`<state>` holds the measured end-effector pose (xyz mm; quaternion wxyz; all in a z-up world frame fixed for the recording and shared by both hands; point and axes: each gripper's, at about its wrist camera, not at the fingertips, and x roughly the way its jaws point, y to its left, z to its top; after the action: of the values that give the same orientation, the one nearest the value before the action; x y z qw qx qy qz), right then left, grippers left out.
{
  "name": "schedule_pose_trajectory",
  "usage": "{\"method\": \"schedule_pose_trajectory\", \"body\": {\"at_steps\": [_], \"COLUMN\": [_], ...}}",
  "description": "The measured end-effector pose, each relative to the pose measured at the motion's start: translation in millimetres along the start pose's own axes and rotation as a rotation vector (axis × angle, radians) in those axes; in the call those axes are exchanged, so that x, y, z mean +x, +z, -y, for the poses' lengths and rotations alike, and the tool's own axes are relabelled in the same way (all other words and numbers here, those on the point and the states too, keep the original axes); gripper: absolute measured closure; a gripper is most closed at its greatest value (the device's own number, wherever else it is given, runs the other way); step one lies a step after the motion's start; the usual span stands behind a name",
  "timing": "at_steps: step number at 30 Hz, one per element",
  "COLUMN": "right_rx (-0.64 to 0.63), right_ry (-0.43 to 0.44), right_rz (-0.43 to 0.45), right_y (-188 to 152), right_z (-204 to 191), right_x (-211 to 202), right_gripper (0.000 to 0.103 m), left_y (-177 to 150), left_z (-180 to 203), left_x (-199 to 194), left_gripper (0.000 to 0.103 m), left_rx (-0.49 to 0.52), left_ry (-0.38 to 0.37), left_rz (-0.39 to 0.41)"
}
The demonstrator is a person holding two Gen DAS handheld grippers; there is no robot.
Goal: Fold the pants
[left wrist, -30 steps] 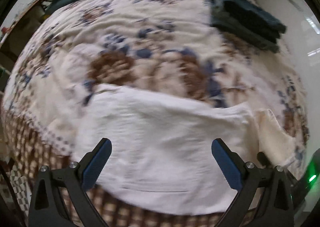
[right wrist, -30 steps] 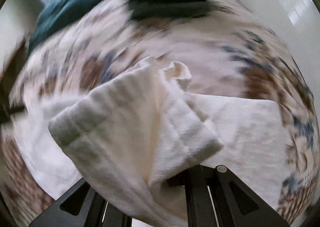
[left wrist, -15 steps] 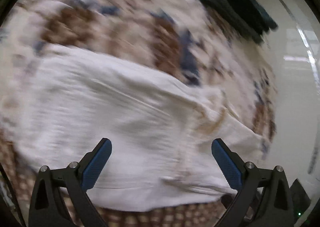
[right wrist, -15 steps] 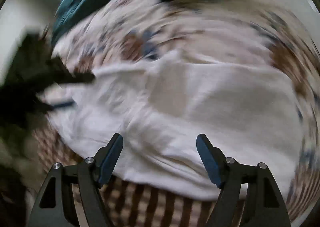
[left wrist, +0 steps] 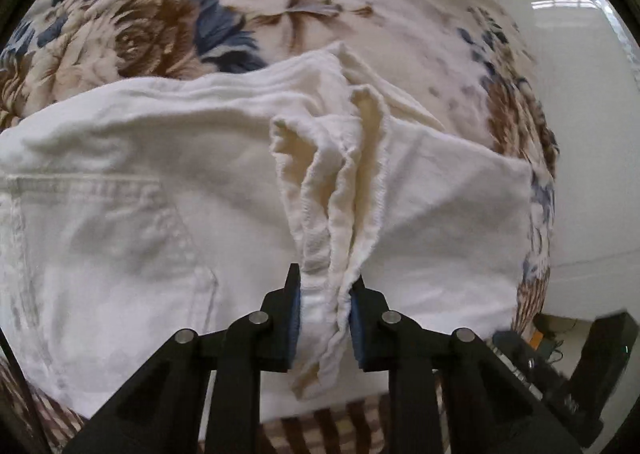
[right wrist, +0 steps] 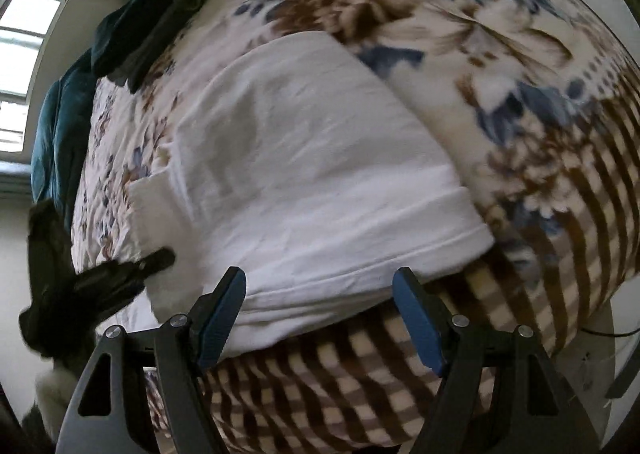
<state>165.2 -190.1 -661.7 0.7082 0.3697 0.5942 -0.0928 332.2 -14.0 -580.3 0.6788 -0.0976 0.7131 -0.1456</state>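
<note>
The white pants [left wrist: 152, 182] lie partly folded on a bed covered by a floral blanket [left wrist: 168, 22] with brown roses and blue leaves; the front border of this blanket has a brown and cream check pattern [right wrist: 320, 394]. In the left wrist view, the left gripper [left wrist: 324, 306] is closing its jaws on a bunched ridge of the white fabric [left wrist: 340, 190], which stands up in several folds between the blue pads, and a back pocket [left wrist: 104, 238] of the pants is visible to the left of it. In the right wrist view, the right gripper [right wrist: 320, 318] has its jaws wide apart and holds nothing; it hangs over the hemmed edge of the folded pants near the front side of the bed. At the far end of the bed lie dark folded clothes [right wrist: 148, 18] and a teal cloth [right wrist: 60, 126].
</note>
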Motion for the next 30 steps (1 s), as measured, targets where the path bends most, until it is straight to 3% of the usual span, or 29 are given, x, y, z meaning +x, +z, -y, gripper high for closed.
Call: {"method": "schedule_pose_trajectory", "body": {"at_steps": [1, 6, 8, 11, 13, 14, 15, 17, 19, 22, 24, 26, 30], "right_rx": [0.005, 0.003, -0.01, -0.019, -0.016, -0.013, -0.009, 0.005, 0.025, 0.032, 0.031, 0.023, -0.024], "right_ry": [-0.001, 0.001, -0.002, -0.015, -0.017, -0.01, -0.002, 0.018, 0.033, 0.041, 0.042, 0.025, -0.041], "right_rz": [0.004, 0.007, -0.001, -0.018, -0.026, -0.027, -0.027, -0.039, -0.055, -0.067, -0.071, -0.068, -0.107], "right_y": [-0.6, 1.5, 3.3, 6.9, 9.8, 11.4, 12.8, 13.2, 12.8, 9.8, 7.5, 6.4, 9.2], "right_z": [2.9, 8.7, 8.4, 5.2, 3.4, 3.0, 2.0, 2.1, 3.1, 3.1, 2.0, 0.7, -3.3], "right_x": [-1.1, -7.4, -7.3, -4.6, -4.5, -5.3, -5.6, -5.5, -2.8, 0.4, 1.1, 1.2, 21.7], "right_gripper": [0.025, 0.025, 0.025, 0.025, 0.025, 0.025, 0.025, 0.025, 0.025, 0.025, 0.025, 0.025, 0.025], "left_y": [-3.0, -11.6, -13.8, -15.7, -12.2, -9.4, -6.8, 0.2, 7.2, 11.4, 7.4, 1.9, -14.7], "left_z": [-2.6, -57.3, -69.8, -86.9, -84.6, -79.8, -74.1, -58.9, -48.1, -30.1, -16.6, -13.8, -27.7], "left_x": [-2.4, -18.0, -7.1, 11.7, 7.9, 2.4, -1.4, -1.6, 9.6, 29.5, 28.8, 29.4, 34.3], "left_gripper": [0.087, 0.087, 0.087, 0.085, 0.082, 0.073, 0.052, 0.027, 0.026, 0.03, 0.063, 0.064, 0.062], "left_rx": [-0.019, -0.308, -0.345, -0.419, -0.417, -0.4, -0.374, -0.306, -0.251, -0.165, -0.105, -0.072, -0.071], "left_ry": [0.001, -0.15, -0.123, -0.156, -0.171, -0.184, -0.201, -0.212, -0.219, -0.132, -0.073, -0.008, 0.036], "left_rz": [0.005, -0.026, -0.059, -0.121, -0.102, -0.083, -0.064, -0.043, -0.06, -0.085, -0.096, -0.11, -0.156]}}
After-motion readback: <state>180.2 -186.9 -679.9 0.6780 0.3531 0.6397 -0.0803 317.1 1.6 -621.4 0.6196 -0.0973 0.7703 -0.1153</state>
